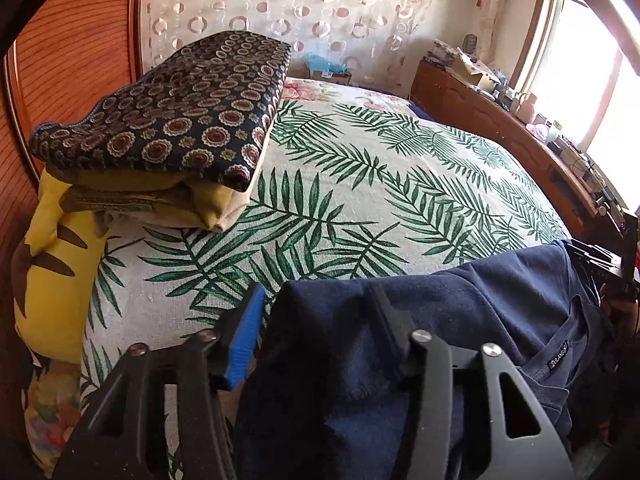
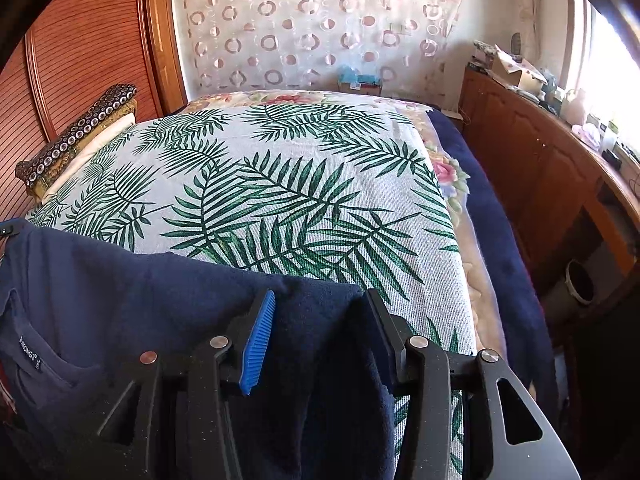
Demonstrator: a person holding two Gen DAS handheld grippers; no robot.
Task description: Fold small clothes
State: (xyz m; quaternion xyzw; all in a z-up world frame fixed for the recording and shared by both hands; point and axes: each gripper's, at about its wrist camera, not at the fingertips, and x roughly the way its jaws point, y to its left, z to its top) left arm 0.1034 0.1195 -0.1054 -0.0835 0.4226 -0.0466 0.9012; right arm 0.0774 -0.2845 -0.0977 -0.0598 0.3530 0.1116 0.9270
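Left wrist view shows the soft, floppy navy shirt [image 1: 460, 300] over the leafy bed cover [image 1: 340, 184], each shoulder pinched by the left gripper [image 1: 316, 312] and right gripper [image 2: 320, 316], good corners to hold.

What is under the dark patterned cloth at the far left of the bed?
Under the patterned cloth lie folded yellowish and cream fabrics, resting on the leaf-print bedspread. How many pieces are stacked is hidden.

Daylight pours in from the window [image 1: 592, 80] at two o'clock, blowing out white; the bedspread [image 2: 280, 184] reads sharp, edges bend fisheye-style, corners vignette black.
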